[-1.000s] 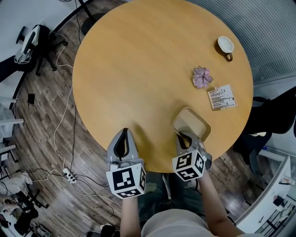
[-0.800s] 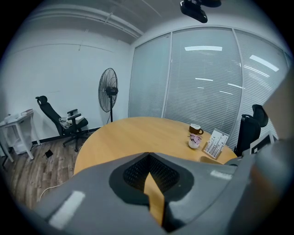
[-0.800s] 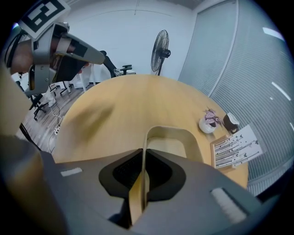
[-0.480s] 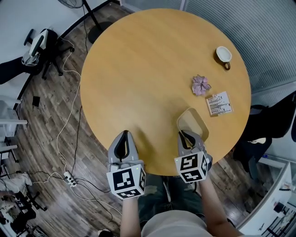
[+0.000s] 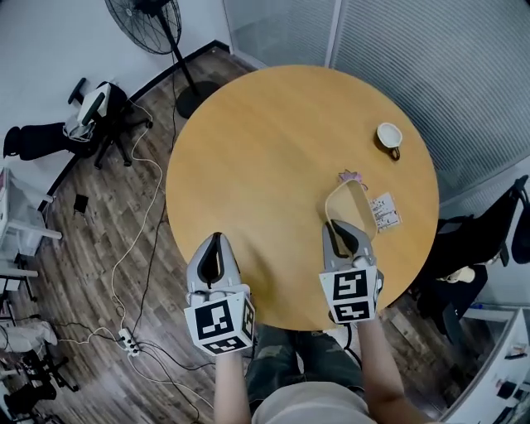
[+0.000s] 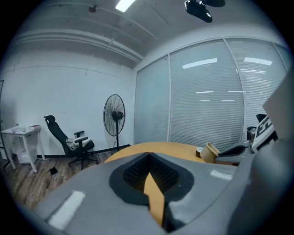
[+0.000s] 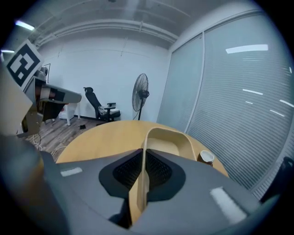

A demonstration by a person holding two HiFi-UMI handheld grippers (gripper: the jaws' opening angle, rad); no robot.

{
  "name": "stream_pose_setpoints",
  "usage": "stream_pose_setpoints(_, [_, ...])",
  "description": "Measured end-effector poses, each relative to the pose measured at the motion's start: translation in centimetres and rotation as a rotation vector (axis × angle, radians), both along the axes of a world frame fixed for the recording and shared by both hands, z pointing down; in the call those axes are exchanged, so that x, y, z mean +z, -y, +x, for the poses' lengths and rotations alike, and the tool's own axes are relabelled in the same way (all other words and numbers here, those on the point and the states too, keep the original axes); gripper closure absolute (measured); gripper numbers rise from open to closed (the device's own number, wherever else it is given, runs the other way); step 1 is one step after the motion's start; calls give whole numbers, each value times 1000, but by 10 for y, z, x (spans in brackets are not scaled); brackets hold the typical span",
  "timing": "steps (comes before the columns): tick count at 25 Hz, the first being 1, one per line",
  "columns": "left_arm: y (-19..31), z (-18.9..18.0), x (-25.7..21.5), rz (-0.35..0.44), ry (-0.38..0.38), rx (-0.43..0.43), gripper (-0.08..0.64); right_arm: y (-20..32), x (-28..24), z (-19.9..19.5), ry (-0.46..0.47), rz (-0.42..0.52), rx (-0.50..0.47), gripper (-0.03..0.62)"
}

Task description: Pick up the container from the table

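Wood-plank flooring surrounds a round light-wood table (image 5: 273, 149), with frosted glass walls and blinds behind it. At the picture's top edge a black standing fan (image 5: 149, 12) is cut off, and the person below shows only as forearms and a shirt. A pink crumpled thing (image 5: 352, 175) is mostly hidden behind the container, so I cannot tell what it is, and a small white printed card (image 5: 385, 211) is partly covered; its print is too small to read. The beige, rounded-rectangular, thin-walled container (image 5: 349, 203) is held up over the table's near right part, tipped on its side, one wall pinched between the clenched jaws of the right gripper (image 5: 336, 225). In the right gripper view its inside looks bare. A white cup with a brown handle (image 5: 388, 135) stands well apart near the far right edge, and its inside shows only white. The left gripper (image 5: 217, 240) hangs over the near table edge, jaws together on nothing.
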State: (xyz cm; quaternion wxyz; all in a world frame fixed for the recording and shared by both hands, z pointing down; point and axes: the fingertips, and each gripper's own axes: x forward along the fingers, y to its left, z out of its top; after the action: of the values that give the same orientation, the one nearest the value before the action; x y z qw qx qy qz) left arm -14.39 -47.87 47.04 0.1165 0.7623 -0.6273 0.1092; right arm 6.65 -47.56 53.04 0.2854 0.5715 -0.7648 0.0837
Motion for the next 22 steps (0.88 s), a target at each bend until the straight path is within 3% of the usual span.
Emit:
stream_pose_setpoints(12, [2, -8, -94, 204, -5, -48, 560, 17, -114, 4, 97, 293, 32, 545])
stream_pose_setpoints(22, [-10, -10, -153, 323, 16, -59, 560, 11, -177, 12, 154, 449, 43, 545])
